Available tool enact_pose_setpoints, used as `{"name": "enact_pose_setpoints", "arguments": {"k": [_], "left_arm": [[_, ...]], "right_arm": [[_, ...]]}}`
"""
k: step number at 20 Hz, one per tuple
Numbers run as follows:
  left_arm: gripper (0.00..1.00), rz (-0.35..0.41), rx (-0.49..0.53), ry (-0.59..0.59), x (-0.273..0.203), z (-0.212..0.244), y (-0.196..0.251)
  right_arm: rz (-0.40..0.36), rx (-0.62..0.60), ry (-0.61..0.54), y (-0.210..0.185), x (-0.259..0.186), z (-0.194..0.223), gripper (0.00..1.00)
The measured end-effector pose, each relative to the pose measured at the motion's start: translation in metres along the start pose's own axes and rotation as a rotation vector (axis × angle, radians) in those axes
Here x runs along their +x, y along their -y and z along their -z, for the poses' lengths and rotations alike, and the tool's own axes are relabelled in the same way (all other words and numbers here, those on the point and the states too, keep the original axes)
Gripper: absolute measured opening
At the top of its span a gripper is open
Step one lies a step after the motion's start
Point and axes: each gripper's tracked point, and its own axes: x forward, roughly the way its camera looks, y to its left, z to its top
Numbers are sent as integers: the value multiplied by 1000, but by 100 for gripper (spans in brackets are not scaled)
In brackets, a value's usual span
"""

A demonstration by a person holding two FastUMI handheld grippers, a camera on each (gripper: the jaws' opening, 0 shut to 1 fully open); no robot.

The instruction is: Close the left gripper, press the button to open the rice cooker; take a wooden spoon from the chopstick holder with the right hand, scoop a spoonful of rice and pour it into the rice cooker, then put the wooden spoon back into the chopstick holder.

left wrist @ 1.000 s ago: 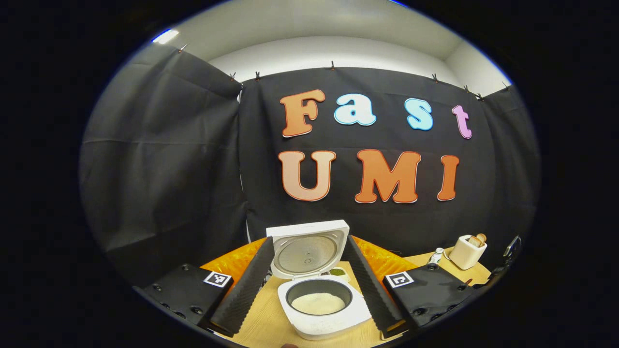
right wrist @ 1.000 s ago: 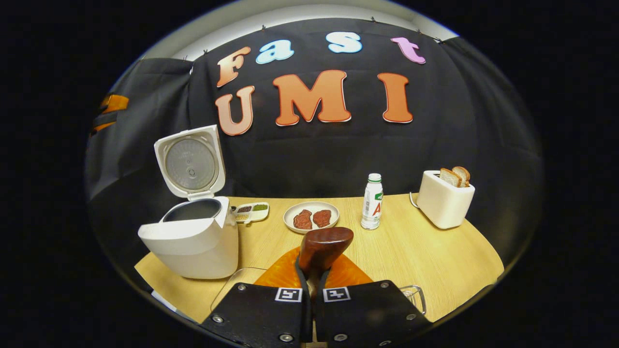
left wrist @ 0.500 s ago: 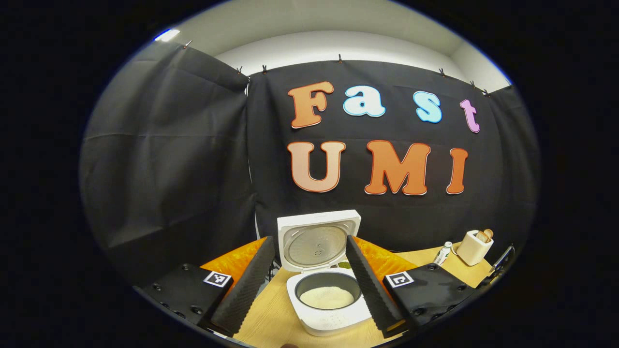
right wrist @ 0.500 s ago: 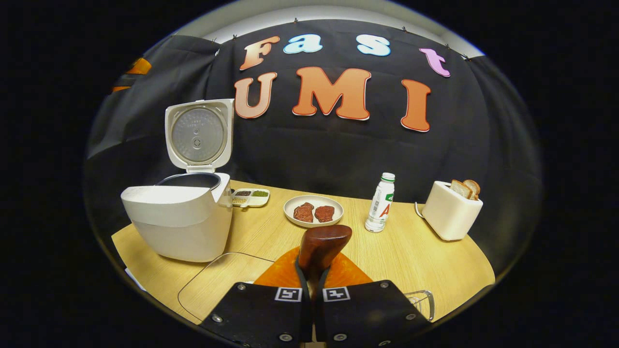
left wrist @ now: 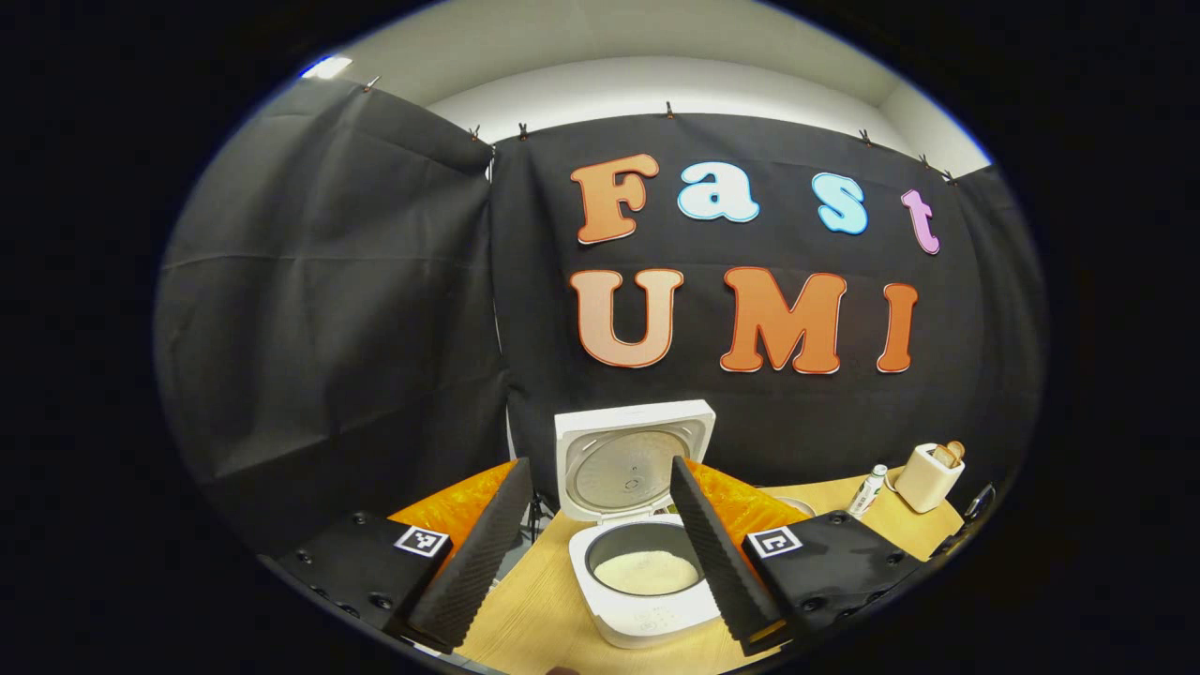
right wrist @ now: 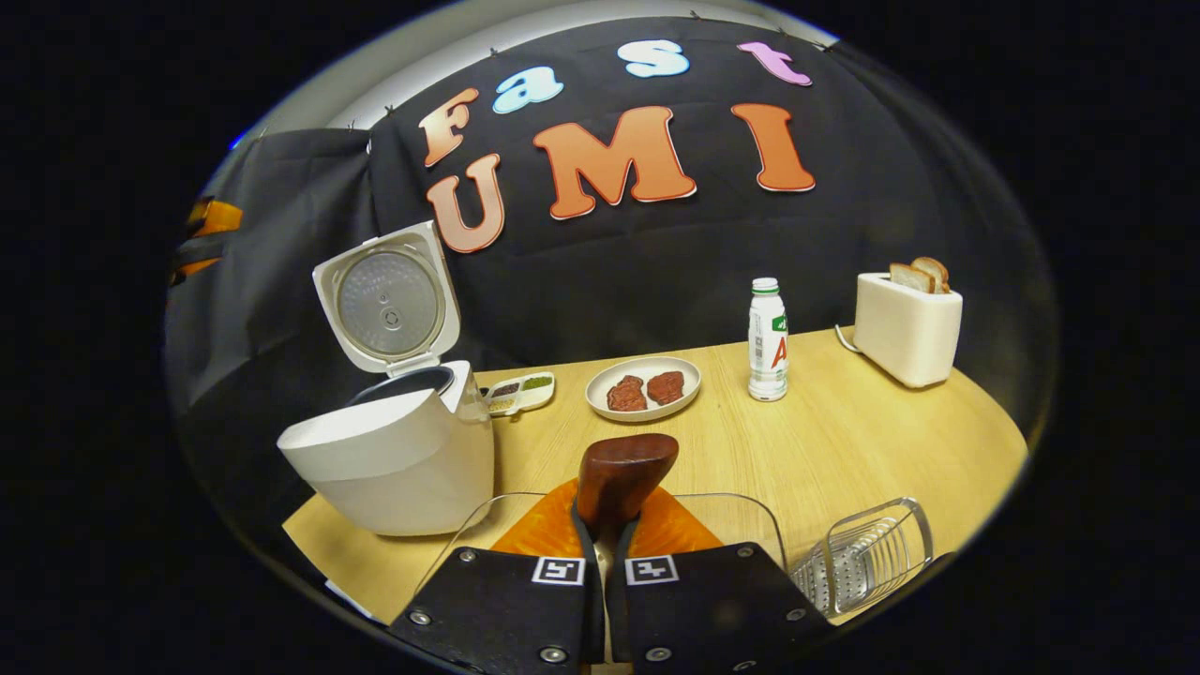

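The white rice cooker [left wrist: 647, 609] stands open, its lid [left wrist: 630, 459] upright and white rice [left wrist: 647, 572] in the pot. My left gripper [left wrist: 598, 464] hangs above and in front of it, open, with nothing between its fingers. In the right gripper view the cooker [right wrist: 394, 459] is at the left. My right gripper [right wrist: 605, 534] is shut on the dark wooden spoon [right wrist: 623, 473], whose bowl sticks out forward over a clear glass container [right wrist: 741, 502]. The wire chopstick holder [right wrist: 862, 558] is at the lower right, near the table's edge.
On the wooden table [right wrist: 844, 441] stand a plate with meat [right wrist: 642, 389], a bottle [right wrist: 767, 328], a toaster with bread [right wrist: 905, 314] and a small condiment dish [right wrist: 520, 392]. The other gripper [right wrist: 202, 234] shows at the far left, above the cooker.
The left gripper has drawn back from the cooker, which looks smaller and lower now. The right gripper has shifted and tilted with the spoon still held; the chopstick holder shows more fully.
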Motion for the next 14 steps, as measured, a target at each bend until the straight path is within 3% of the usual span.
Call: {"name": "enact_pose_setpoints", "arguments": {"k": [8,14], "left_arm": [[100,4,-7,-15,-1,6,3],[100,16,-21,-19,-3,9,8]], "right_arm": [[-60,227,-60,-13,-2,16,2],[-10,458,-112,9,5,23,2]]}}
